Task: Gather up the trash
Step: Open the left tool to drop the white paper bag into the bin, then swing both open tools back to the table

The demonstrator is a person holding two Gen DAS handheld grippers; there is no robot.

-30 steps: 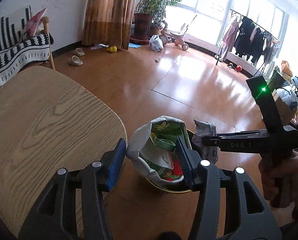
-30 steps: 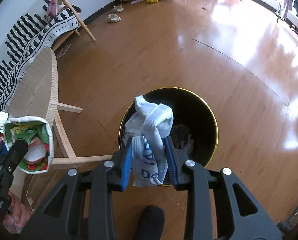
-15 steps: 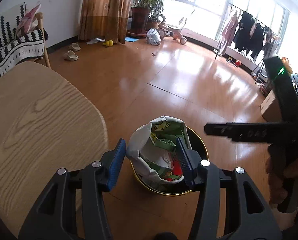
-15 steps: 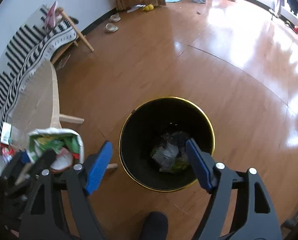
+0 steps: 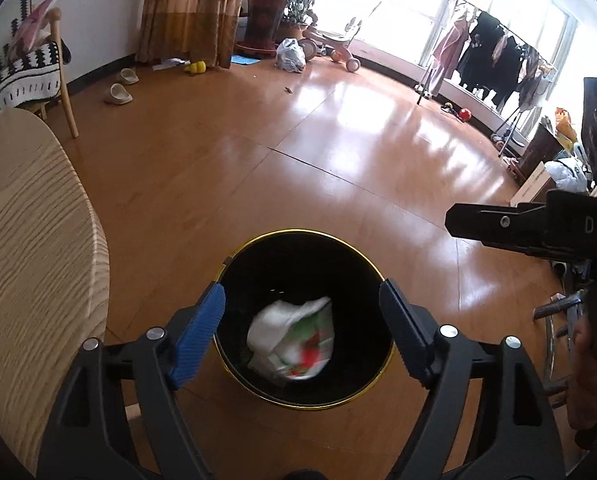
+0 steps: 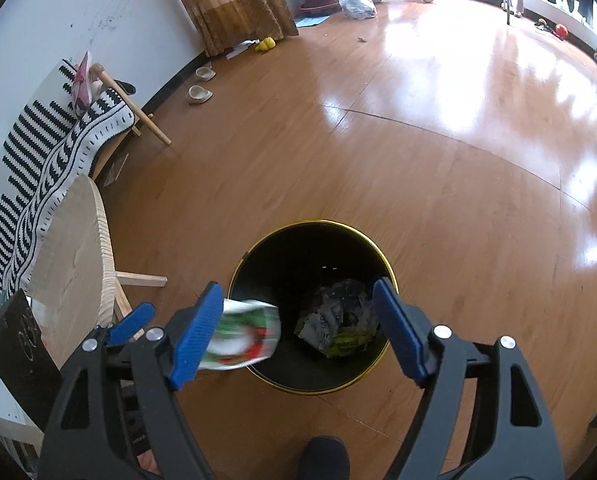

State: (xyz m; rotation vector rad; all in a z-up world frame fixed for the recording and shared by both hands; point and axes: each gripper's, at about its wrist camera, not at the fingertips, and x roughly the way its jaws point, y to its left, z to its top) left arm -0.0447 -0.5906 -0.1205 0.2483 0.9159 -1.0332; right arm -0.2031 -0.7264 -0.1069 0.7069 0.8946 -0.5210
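Carton (image 5: 292, 338), white with green and red print, blurred, is loose in the air at the mouth of the bin (image 5: 340, 242); in the right wrist view the carton (image 6: 244, 334) crosses the bin's left rim (image 6: 386, 268). Nothing grips it. Left gripper (image 5: 302, 326) sits right over the bin, jaws opening, pads clear of the carton on both sides. Right gripper (image 6: 298, 332) also over the bin, jaws wide apart and empty. Crumpled wrapper (image 6: 340, 322) already lies at the bin bottom.

Progress, my read: 2 pieces accounted for, 1 in the bin, 1 dropping in. The carton looks likely to land inside, though from the right wrist view it is close to the rim, so a clip on the edge is possible. More trash may be left; a white bag (image 5: 290, 54) sits far from the bin by the plant pot, can't tell if it counts. No other litter seen near the bin.

Room: wooden table (image 5: 30, 240) edge is just left of the bin, with a table leg (image 6: 140, 280) near the bin's left side. Floor (image 5: 338, 140) beyond and right of the bin is bare and wide. A shoe tip (image 6: 322, 454) shows just this side of the bin.
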